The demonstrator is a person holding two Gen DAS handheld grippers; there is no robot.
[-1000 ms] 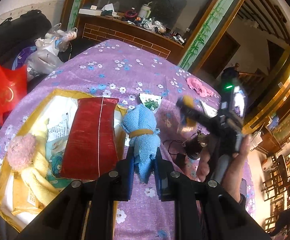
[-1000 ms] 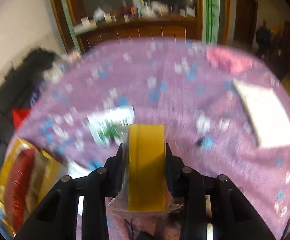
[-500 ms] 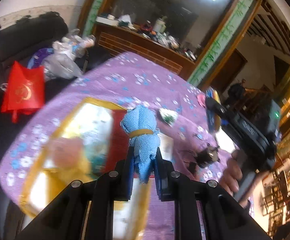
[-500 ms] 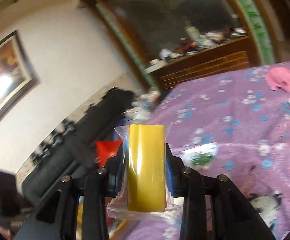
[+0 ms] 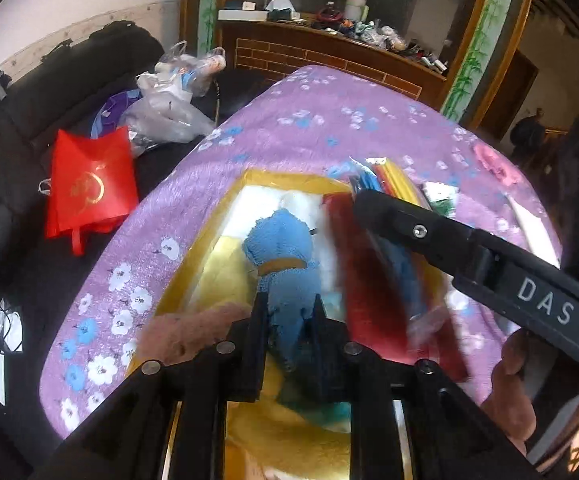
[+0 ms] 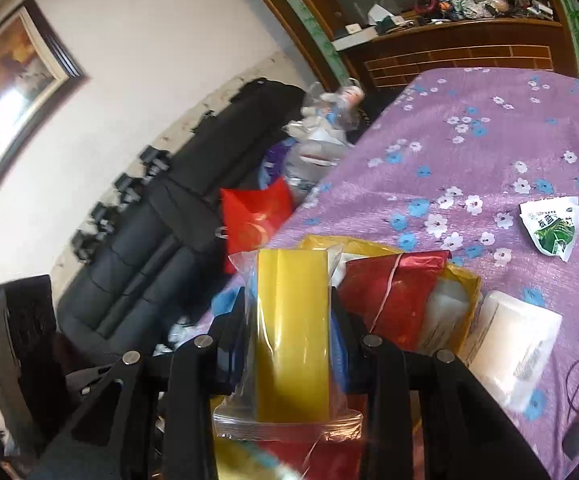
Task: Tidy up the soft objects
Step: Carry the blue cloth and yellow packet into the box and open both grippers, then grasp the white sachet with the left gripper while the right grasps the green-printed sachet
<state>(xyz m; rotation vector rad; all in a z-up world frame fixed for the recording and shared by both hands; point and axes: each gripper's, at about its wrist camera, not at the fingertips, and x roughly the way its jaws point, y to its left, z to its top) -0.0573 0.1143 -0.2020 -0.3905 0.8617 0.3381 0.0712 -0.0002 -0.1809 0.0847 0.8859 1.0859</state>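
My left gripper is shut on a blue terry-cloth bundle tied with a tan band, held over the gold-rimmed open box. My right gripper is shut on a yellow pad in a clear plastic bag, above the same box. The right gripper also shows in the left wrist view, crossing over the box from the right. A red pouch lies in the box. A pink fluffy toy and yellow plush lie at the box's near end.
The box sits on a purple flowered cloth. A green sachet and a white container lie on it. A red bag, plastic bags and a black sofa are to the left.
Both grippers have come together over the box. The right gripper swung left and down with the yellow pad; the left gripper moved over the box with the blue bundle.
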